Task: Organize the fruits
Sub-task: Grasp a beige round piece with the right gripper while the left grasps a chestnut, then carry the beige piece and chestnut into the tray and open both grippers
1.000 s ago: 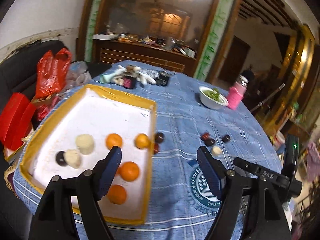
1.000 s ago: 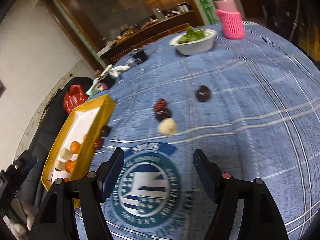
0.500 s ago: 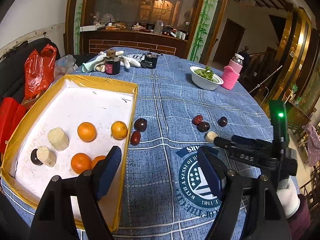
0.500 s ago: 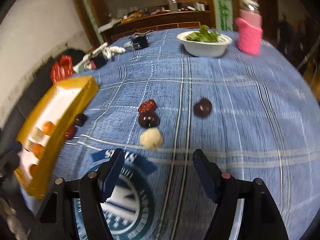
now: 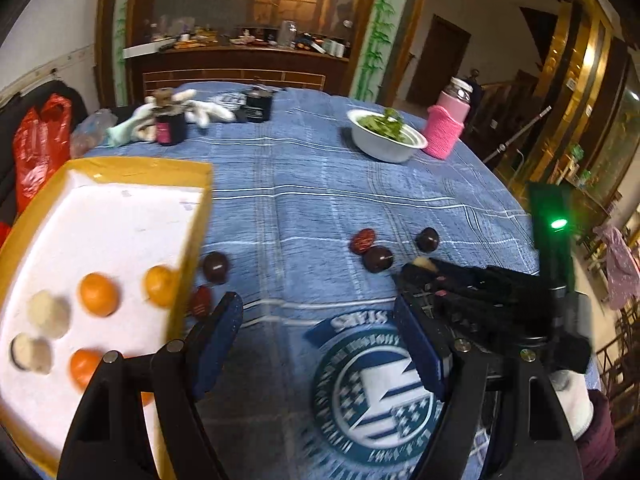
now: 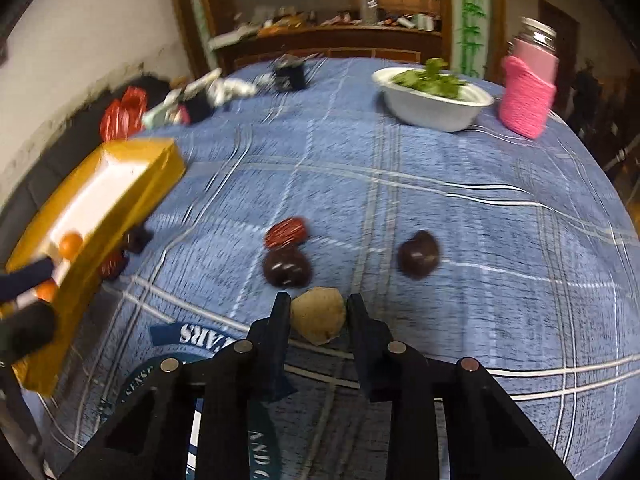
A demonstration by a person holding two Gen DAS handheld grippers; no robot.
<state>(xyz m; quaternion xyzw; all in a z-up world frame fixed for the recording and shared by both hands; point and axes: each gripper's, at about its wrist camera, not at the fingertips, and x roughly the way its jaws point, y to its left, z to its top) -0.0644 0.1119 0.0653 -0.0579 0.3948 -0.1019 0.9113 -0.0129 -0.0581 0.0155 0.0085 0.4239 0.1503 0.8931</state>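
Pale lump (image 6: 318, 315) now sits between the right gripper (image 6: 317, 316) fingers, which have narrowed from wide open onto it, on the cloth (image 6: 480, 220); grasp apparently underway. Left gripper (image 5: 320, 344) gapes empty beside the tray (image 5: 192, 236).

- The tray (image 5: 192, 240) sits at the left of the tablecloth (image 5: 304, 208), oranges (image 5: 98, 294) inside.
- Two fruits (image 5: 215, 267) lie just outside its right wall.
- The bowl (image 6: 432, 110) stands at the far side, with the bottle (image 6: 528, 84) to its right.
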